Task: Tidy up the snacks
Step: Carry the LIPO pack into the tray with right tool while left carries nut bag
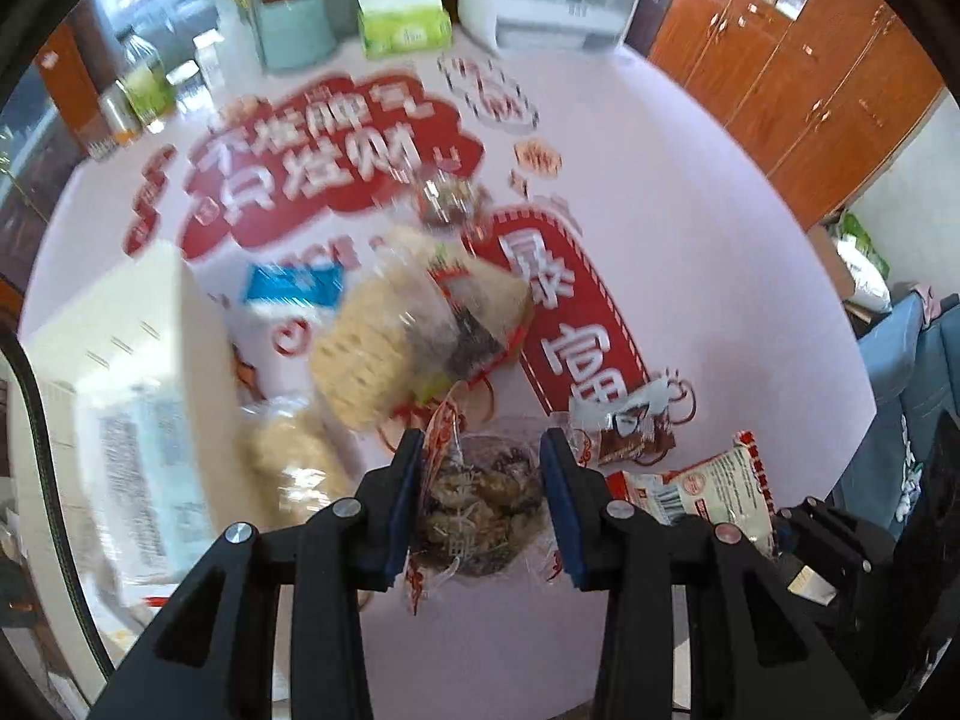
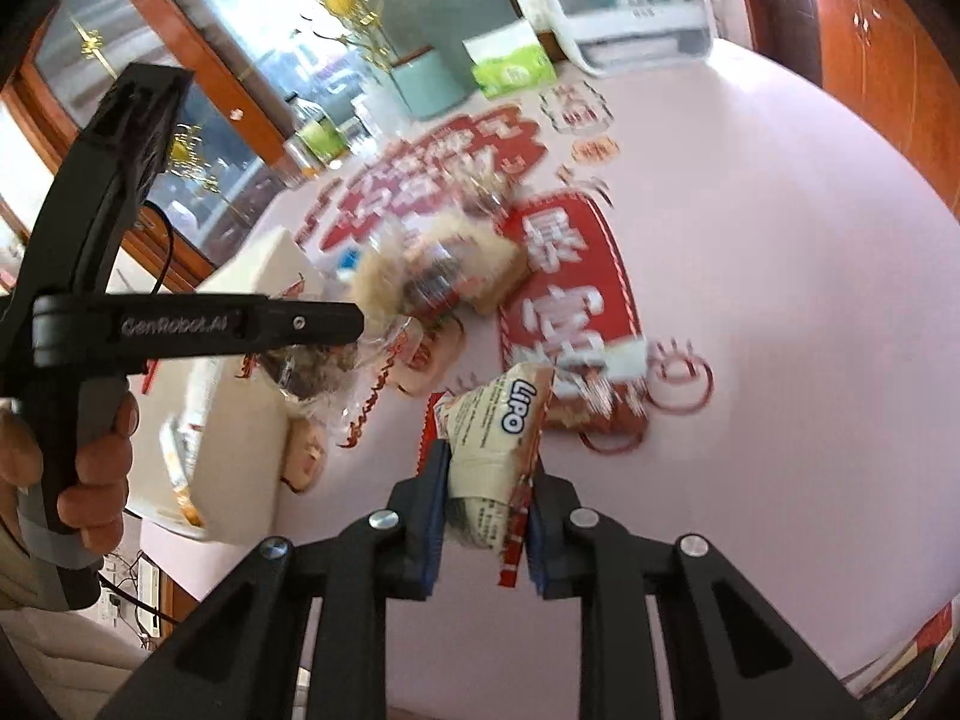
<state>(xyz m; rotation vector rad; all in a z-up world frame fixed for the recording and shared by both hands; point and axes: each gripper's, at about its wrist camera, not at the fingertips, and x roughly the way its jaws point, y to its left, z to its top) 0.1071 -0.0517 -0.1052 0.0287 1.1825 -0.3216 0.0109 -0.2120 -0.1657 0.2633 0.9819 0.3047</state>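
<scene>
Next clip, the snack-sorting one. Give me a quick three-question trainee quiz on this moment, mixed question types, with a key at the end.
1. Multiple choice: what is the left tool clamped on?
A. a clear packet of dark snack
B. a green tissue box
C. a glass bottle

2. True or false: the right tool grips the white LiPO packet.

3. Fill in: in the left wrist view, the white box lies to the ____ of the noodle packet.

Key
1. A
2. True: both pads press on the packet.
3. left
</scene>
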